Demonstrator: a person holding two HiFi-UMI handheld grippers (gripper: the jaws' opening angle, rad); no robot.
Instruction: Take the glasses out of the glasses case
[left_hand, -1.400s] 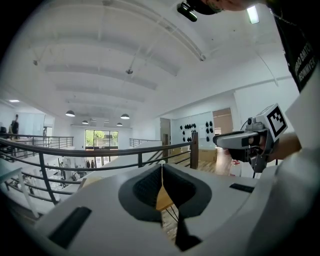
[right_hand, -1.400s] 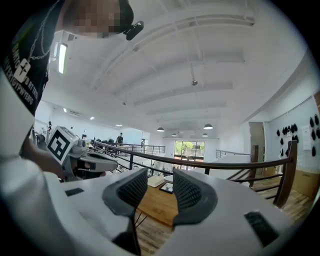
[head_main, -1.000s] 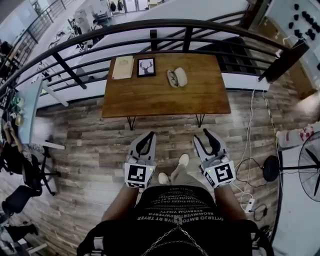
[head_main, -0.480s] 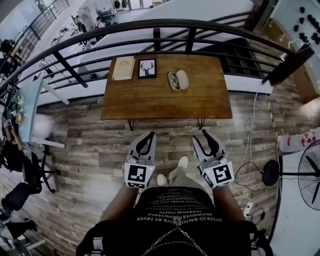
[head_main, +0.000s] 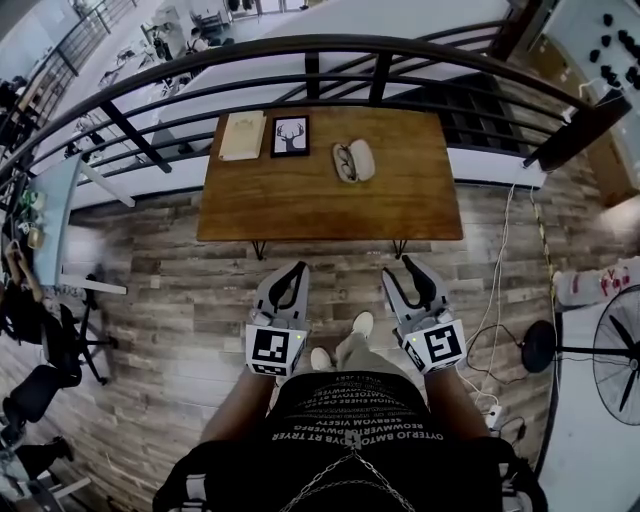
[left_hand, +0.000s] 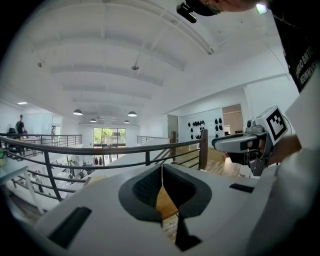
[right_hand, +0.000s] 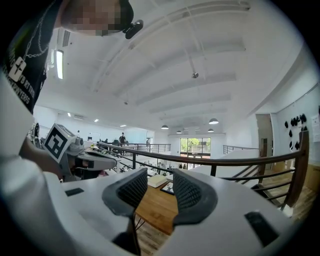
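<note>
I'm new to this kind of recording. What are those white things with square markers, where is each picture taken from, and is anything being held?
There is no robot here. A person stands holding a two-jaw tool in each hand. The left hand-held gripper and the right hand-held gripper show near the person's waist in the head view. That view comes from a camera on the person's head, looking steeply down. The other two pictures come from a camera riding on each gripper, looking along its jaws. The left one's jaws are together and the right one's are apart; neither holds anything. Ahead stands a wooden table beside a railing. On it lie a pale pad, a framed deer picture and an open glasses case with the glasses inside. Both grippers are well short of the table.
</note>
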